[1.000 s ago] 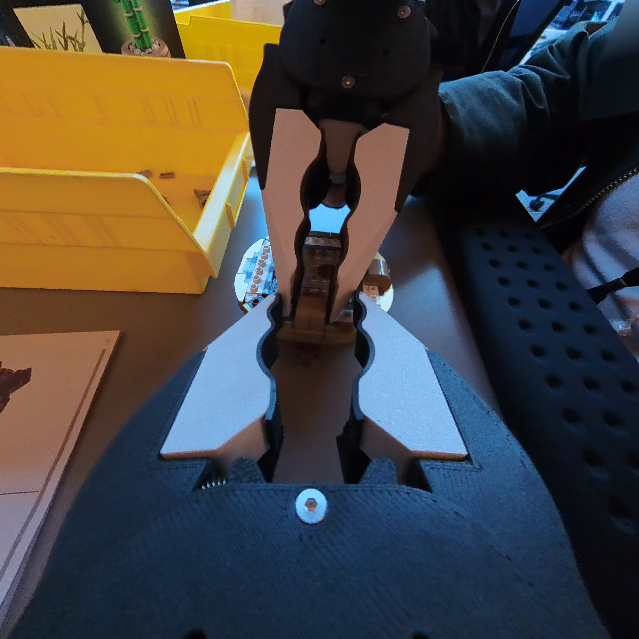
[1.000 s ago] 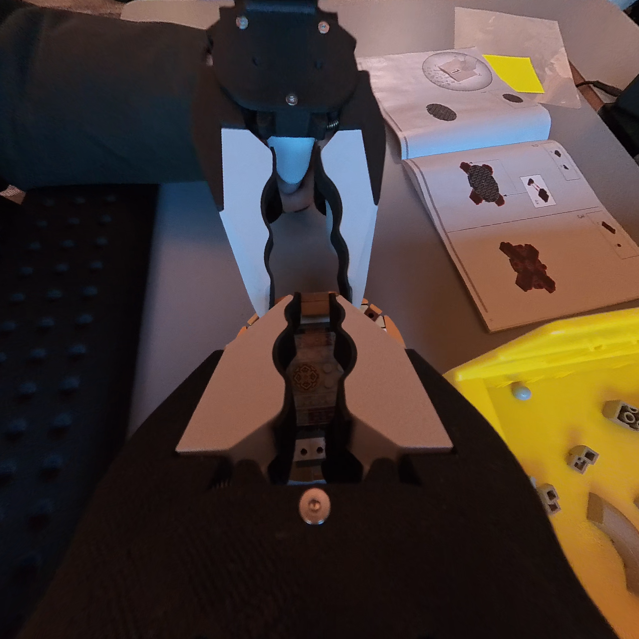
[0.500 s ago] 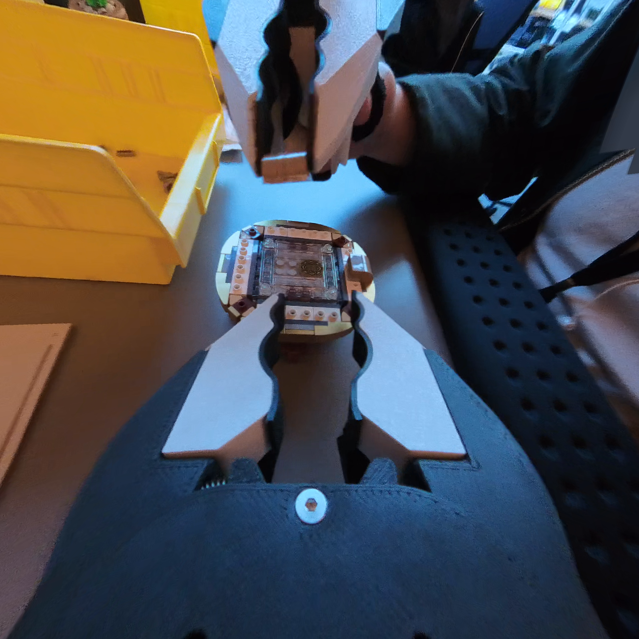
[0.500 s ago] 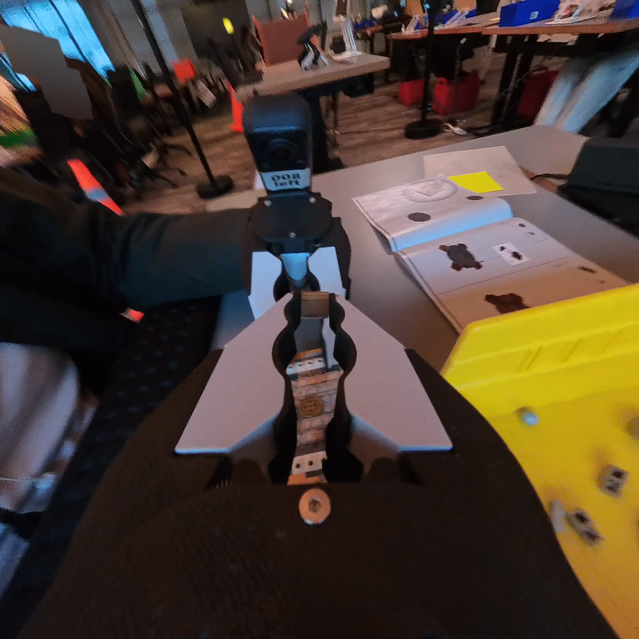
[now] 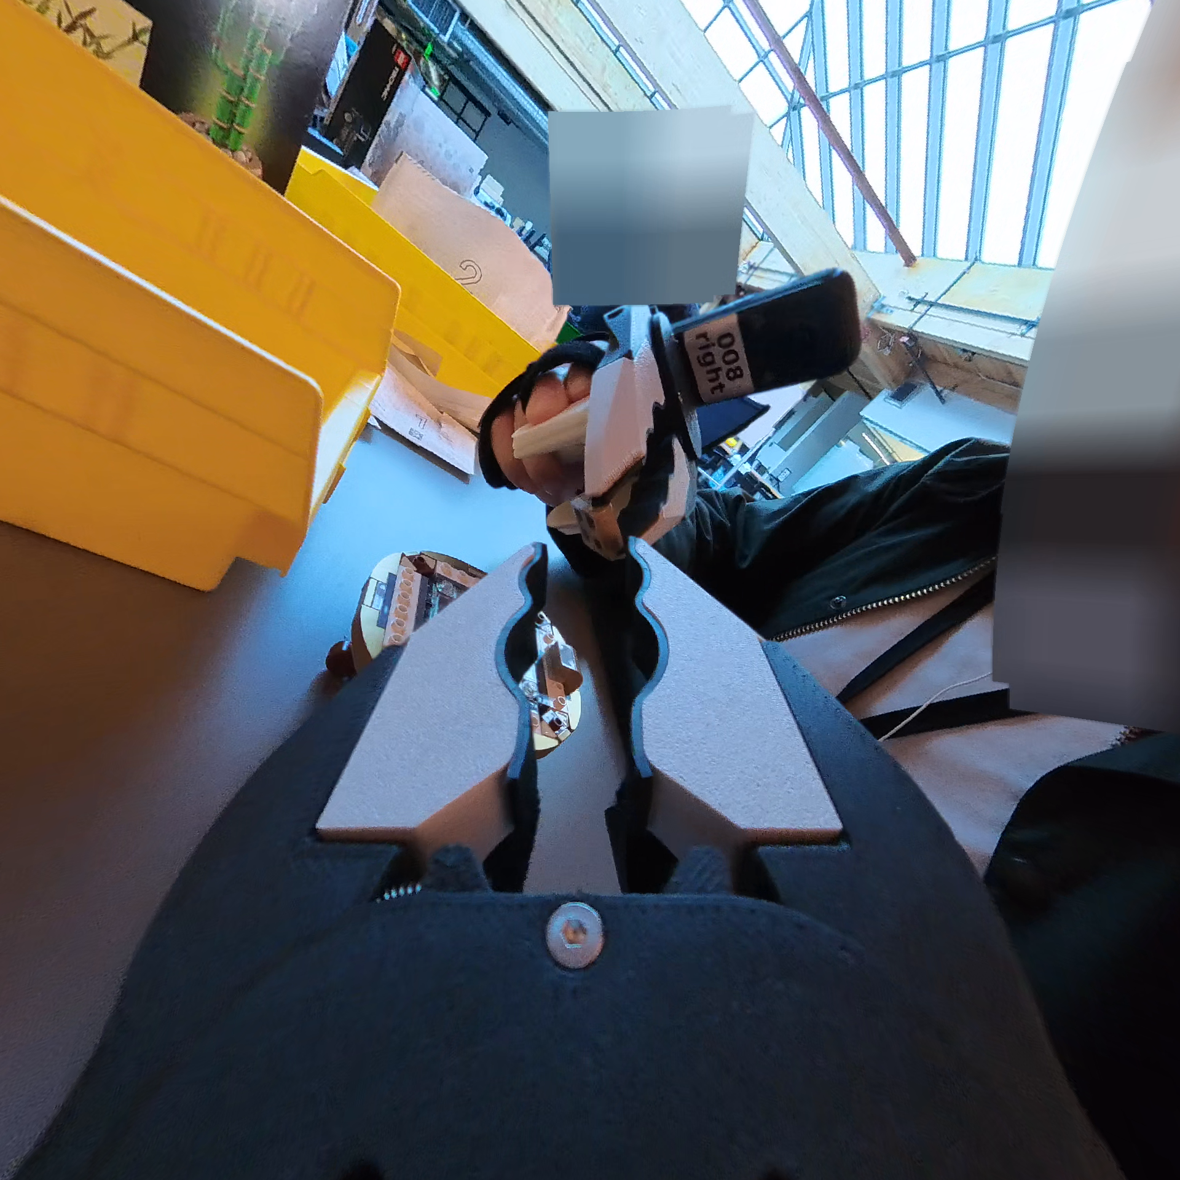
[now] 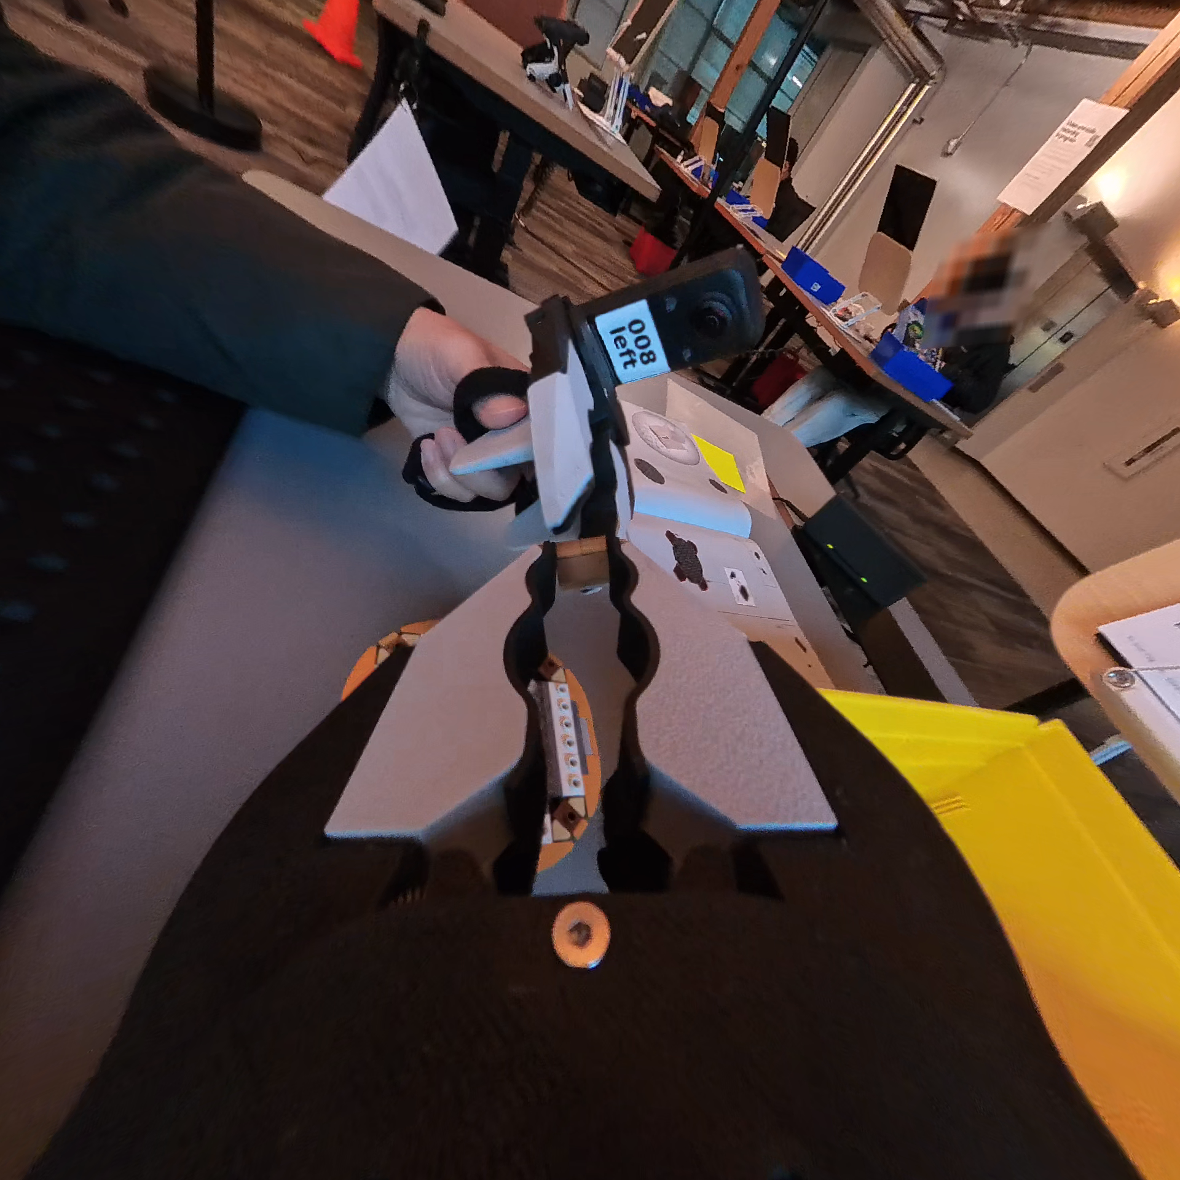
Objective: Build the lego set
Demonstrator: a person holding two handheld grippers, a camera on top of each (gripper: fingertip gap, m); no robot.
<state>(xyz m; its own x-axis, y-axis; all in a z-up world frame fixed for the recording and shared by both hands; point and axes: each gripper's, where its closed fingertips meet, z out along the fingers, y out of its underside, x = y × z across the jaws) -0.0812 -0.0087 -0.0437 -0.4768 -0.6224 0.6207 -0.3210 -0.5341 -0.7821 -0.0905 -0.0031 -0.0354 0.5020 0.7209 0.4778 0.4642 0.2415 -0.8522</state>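
Note:
The round tan lego build (image 5: 399,606) lies on the grey table, partly hidden behind my left fingers. In the right wrist view it (image 6: 562,734) shows through the gap between my right fingers. My left gripper (image 5: 587,555) is open and empty, raised above the build and tilted up. My right gripper (image 6: 578,562) is shut on a small tan brick (image 6: 580,567) at its tips. It hangs above the build. The two grippers meet tip to tip: the right one (image 5: 597,530) shows in the left view, the left one (image 6: 571,520) in the right view.
Yellow bins (image 5: 159,383) stand at the left of the build, and one (image 6: 1021,862) shows at the right in the right view. An open instruction booklet (image 6: 721,562) and a black box (image 6: 855,562) lie beyond. A person's dark sleeves (image 6: 191,287) reach in. Less than 4 cm separates the two grippers' tips.
Both grippers have lifted off the build and tilted upward. My left fingers no longer straddle the build's edge. My right gripper still holds the tan brick.

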